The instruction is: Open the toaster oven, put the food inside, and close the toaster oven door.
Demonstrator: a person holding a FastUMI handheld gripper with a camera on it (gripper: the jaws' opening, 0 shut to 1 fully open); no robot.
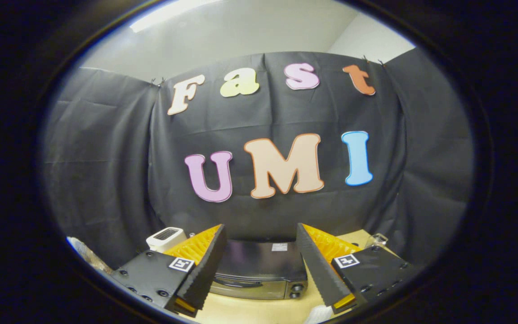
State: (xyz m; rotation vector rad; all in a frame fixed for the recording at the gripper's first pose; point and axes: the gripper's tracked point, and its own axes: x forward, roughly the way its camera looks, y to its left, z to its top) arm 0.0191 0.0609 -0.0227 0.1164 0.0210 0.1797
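Observation:
A dark toaster oven (259, 270) stands on the light wooden table (250, 310) just beyond my fingers, seen between them from above and in front. Its door looks shut, with a handle along the front and two knobs (296, 290) at its right end. My gripper (261, 245) is held high above the table, open, with nothing between the fingers (203, 270). A bit of something white (317, 315) shows on the table below the right finger; I cannot tell what it is.
A small white appliance with a vent grille (166, 237) stands left of the oven, behind the left finger. A clear glass object (378, 239) sits at the table's far right. The black cloth wall hangs close behind the oven.

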